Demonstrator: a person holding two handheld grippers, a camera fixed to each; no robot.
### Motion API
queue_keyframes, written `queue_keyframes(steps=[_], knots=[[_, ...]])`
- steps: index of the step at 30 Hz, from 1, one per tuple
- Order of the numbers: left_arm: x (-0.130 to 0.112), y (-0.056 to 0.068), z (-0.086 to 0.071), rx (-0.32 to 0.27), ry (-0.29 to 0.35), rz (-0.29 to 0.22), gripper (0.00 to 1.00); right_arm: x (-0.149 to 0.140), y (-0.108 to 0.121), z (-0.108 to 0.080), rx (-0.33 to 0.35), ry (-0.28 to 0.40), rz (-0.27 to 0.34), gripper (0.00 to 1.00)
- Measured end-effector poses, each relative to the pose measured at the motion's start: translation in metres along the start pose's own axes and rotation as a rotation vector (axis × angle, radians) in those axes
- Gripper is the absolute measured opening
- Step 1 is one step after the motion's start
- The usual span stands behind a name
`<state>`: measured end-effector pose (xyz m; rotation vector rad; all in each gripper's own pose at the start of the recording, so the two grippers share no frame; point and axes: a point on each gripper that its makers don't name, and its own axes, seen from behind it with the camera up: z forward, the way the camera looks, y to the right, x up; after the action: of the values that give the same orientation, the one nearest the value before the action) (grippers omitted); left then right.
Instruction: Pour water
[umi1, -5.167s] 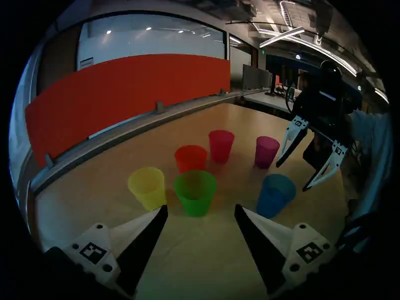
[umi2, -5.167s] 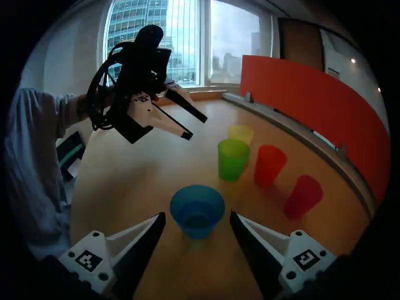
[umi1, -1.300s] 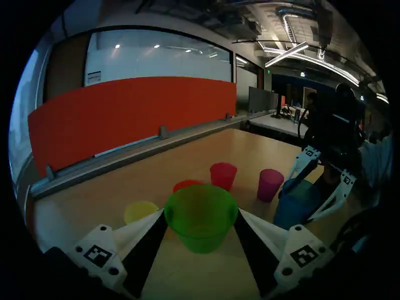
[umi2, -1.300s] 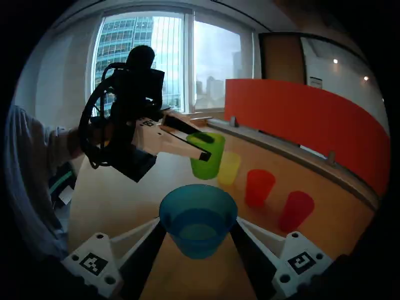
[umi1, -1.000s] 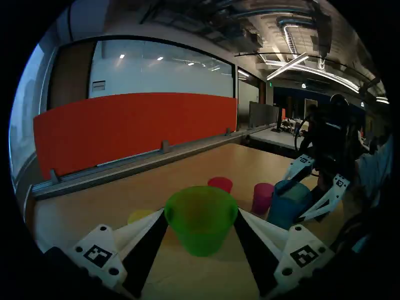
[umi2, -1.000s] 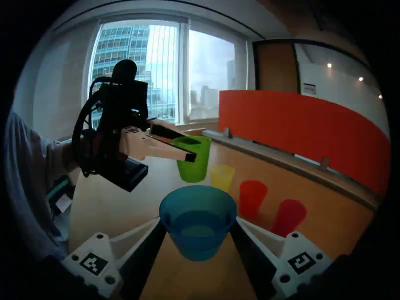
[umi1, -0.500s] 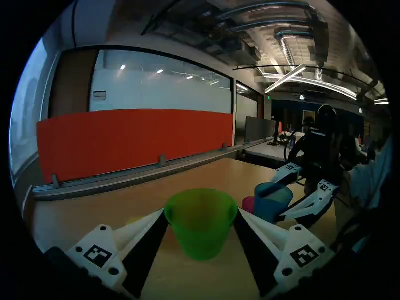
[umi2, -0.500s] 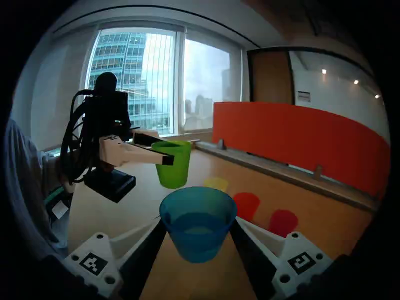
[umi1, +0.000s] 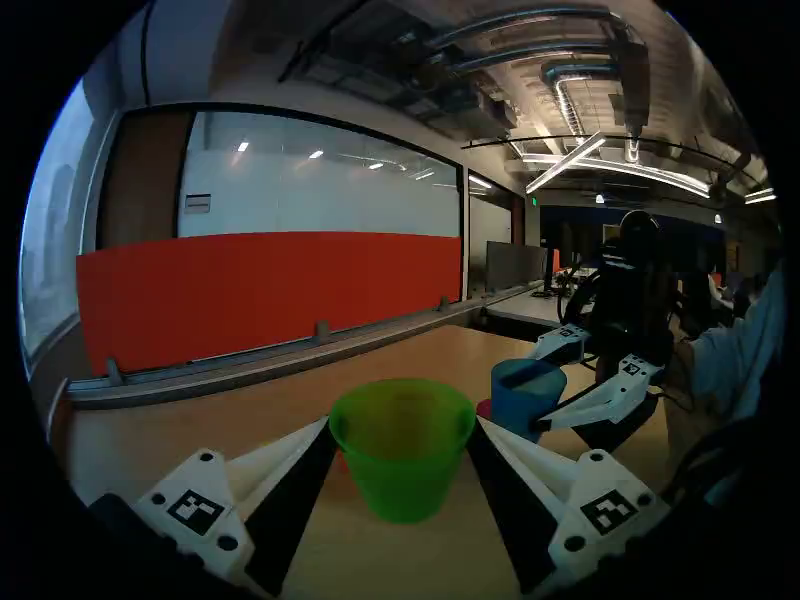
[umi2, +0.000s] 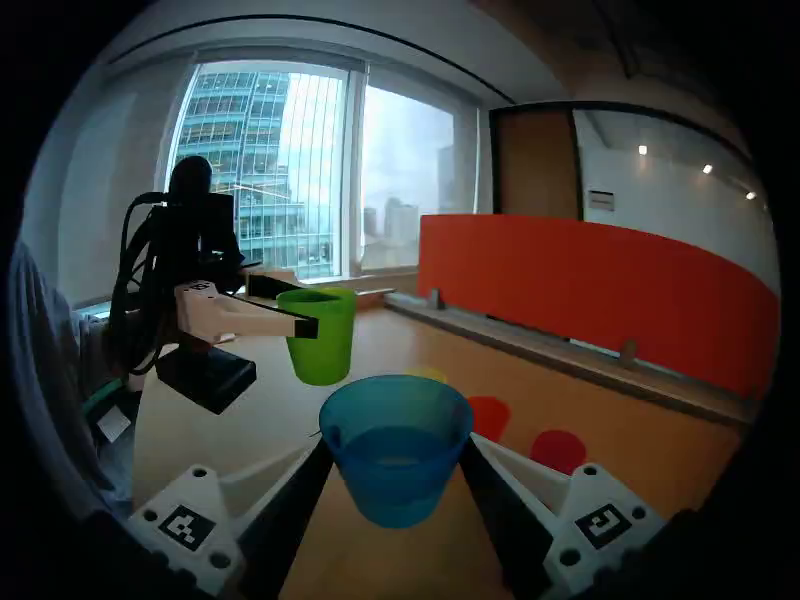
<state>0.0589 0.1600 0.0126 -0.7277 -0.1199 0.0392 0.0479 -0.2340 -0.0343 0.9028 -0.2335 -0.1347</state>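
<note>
**Operator:** Tabletop (umi1: 190, 425) and orange partition (umi1: 270, 285) read fine from my end. What am I carrying?

**Spotter:** Your left gripper (umi1: 400, 428) is clamped on the green cup (umi1: 402, 455), a finger pressed to each wall. It is upright and clear of the table.

**Operator:** My right gripper (umi2: 396, 442) squeezes the blue cup (umi2: 395, 498) the same way. I can see water (umi2: 398, 463) inside, so I'm holding it level to avoid a spill.

**Spotter:** I see no water in the green one. I'd judge it to be the receiver.

**Operator:** Agreed. In the right gripper view it hangs left of the blue cup and farther off, the two apart. Both are raised, I think, so the red cups (umi2: 488, 415) on the table can't get knocked. Next I'd bring the rims close, then tip the blue one slowly.
</note>
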Motion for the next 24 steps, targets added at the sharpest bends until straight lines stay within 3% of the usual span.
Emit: queue_keyframes(steps=[14, 24], knots=[[0.004, 0.019, -0.012, -0.011, 0.023, 0.036, 0.88, 0.016, 0.008, 0.001, -0.011, 0.022, -0.031, 0.88], [0.003, 0.024, -0.013, -0.017, 0.021, 0.034, 0.88, 0.05, 0.016, -0.001, -0.009, 0.059, -0.085, 0.88]])
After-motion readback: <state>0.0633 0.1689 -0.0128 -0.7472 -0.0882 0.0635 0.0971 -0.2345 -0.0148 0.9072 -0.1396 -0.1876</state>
